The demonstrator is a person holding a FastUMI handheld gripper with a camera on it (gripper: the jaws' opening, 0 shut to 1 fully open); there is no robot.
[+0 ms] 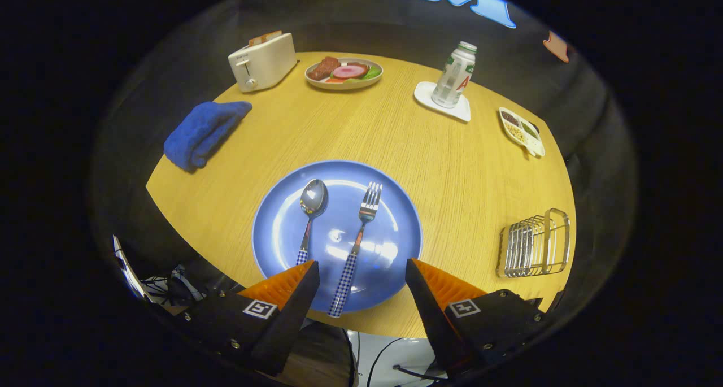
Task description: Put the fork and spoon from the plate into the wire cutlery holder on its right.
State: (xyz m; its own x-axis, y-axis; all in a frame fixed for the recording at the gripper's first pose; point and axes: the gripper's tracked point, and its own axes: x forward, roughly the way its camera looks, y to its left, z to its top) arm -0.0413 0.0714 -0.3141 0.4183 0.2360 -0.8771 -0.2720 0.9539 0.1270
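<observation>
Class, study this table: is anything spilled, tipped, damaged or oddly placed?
Nothing stands out. The spoon and fork lie neatly on the blue plate, the bottle stands upright, and the tool hangs open above the plate's near edge.

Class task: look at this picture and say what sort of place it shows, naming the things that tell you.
Probably a mock dining setup: a round wooden table with a blue plate holding a spoon and fork, a white toaster, and the open gripper hovering over the plate.

Large red letter "A" on label of clear plastic bottle (454,75), upper right of frame; rest of label too small to read. Square black-and-white markers on gripper (361,273) fingers, unreadable.
</observation>
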